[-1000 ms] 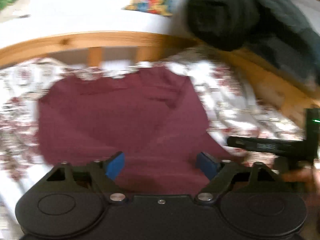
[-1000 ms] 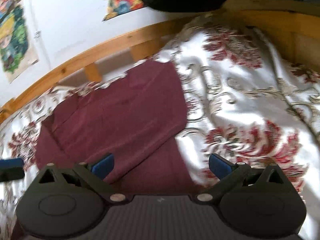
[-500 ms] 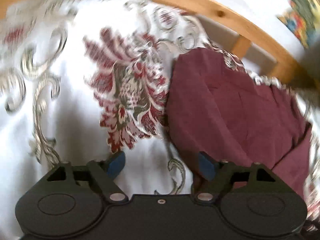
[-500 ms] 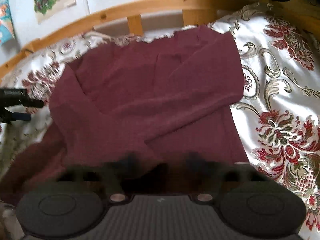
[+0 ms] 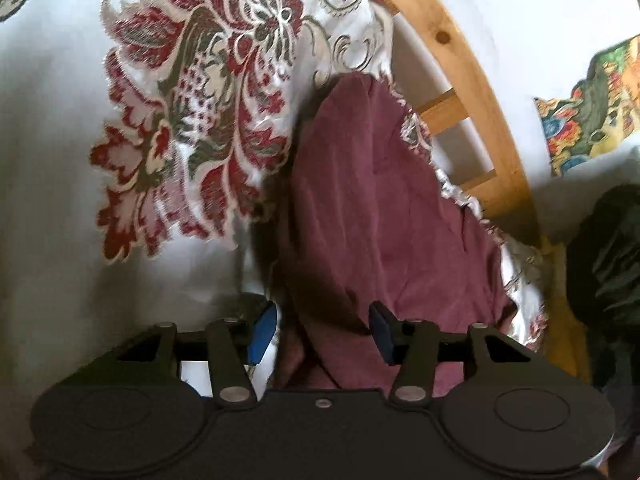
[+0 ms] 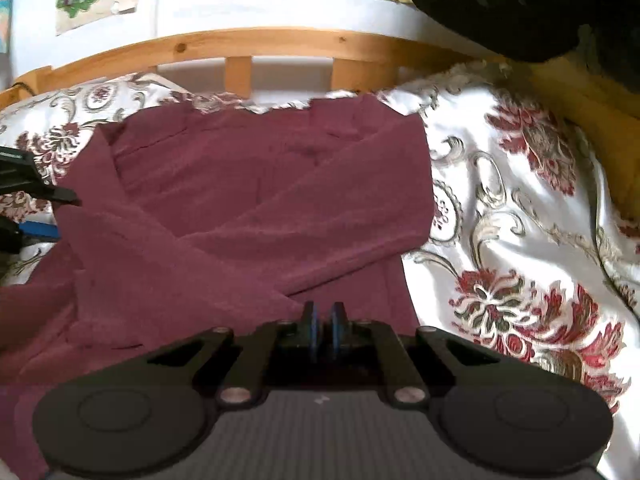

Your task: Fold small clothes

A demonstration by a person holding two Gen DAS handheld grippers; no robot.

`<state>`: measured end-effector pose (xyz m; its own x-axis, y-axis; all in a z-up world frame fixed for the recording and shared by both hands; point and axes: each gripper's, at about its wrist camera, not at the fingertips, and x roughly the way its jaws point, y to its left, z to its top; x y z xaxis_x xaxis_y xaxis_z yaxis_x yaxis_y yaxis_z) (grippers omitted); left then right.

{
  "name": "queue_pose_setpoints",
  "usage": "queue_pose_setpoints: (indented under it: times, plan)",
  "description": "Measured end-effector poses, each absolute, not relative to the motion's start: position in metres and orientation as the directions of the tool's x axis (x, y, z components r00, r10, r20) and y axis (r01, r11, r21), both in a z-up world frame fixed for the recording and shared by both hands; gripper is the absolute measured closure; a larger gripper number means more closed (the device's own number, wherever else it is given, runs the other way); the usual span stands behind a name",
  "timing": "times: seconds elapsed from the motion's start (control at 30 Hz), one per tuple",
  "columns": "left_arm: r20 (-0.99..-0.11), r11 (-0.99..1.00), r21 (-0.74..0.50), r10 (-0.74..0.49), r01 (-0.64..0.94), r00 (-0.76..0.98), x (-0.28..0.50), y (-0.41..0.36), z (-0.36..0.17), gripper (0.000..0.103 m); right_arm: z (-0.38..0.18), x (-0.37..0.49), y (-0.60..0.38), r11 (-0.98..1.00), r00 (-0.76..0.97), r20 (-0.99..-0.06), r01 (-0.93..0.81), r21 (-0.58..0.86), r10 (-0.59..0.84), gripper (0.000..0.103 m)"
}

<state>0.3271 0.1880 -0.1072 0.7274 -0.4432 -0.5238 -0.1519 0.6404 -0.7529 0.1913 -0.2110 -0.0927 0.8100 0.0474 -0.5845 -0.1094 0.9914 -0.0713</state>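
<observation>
A dark red top (image 6: 256,208) lies spread on the bed, on a white bedspread (image 6: 520,216) with red flower patterns, its far edge close to the wooden bed rail (image 6: 240,46) and its near hem running under the right tool. Both sleeves look already laid across the body, crossing near the middle, so the next fold is probably bottom-to-top or side-to-side. The right tool (image 6: 324,328) sits low at the near edge of the top with its blue pads almost together; from this view I cannot tell whether a thin layer of cloth is pinched between them or whether they are merely closed just above it. The left tool (image 5: 320,330) is at the left side of the top, its jaws set wide, with a bunched fold of the red cloth rising between the pads but not squeezed by them. The fabric looks like a soft, light knit: it drapes and creases freely, has no stiffness to hold a shape, and should not be slippery, though the satin-like bedspread beneath may let it slide when pulled. A good hold would be a pinch through all layers at the hem corners or at a side edge, lifted low and evenly so the crossed sleeves do not fall open. A dark garment (image 6: 520,4) hangs over the rail at the far right corner, well apart from the top.
</observation>
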Motion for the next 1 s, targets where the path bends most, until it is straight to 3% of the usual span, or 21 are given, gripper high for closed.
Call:
queue_pose_setpoints:
  times: [0.2,0.43,0.57,0.67,0.87,1.0]
  plan:
    - [-0.460,0.588,-0.797,-0.439,-0.140,0.772,0.326,0.186,-0.107,0.052,-0.100,0.196,-0.212,0.990,0.789,-0.611,-0.124,-0.061,0.061,0.095]
    - [-0.417,0.558,-0.810,-0.329,-0.182,0.847,0.310,0.200,-0.095,0.058,-0.099,0.198,-0.214,0.992,0.786,-0.615,-0.121,-0.044,0.069,0.088]
    - [-0.471,0.553,-0.789,-0.266,-0.267,0.841,0.305,0.209,-0.098,0.062,-0.089,0.196,-0.206,0.986,0.811,-0.578,-0.153,-0.060,0.091,0.060]
    - [-0.501,0.542,-0.784,-0.262,-0.303,0.825,0.306,0.213,-0.104,0.069,-0.074,0.204,-0.188,0.971,0.827,-0.539,-0.229,-0.063,0.160,0.056]
    - [-0.486,0.529,-0.797,-0.278,-0.290,0.829,0.310,0.218,-0.109,0.070,-0.045,0.280,-0.120,0.901,0.738,-0.536,-0.421,0.109,0.410,0.054]
    - [-0.494,0.542,-0.788,-0.273,-0.293,0.825,0.313,0.217,-0.108,0.072,-0.031,0.329,-0.061,0.831,0.673,-0.527,-0.543,0.124,0.519,0.049]
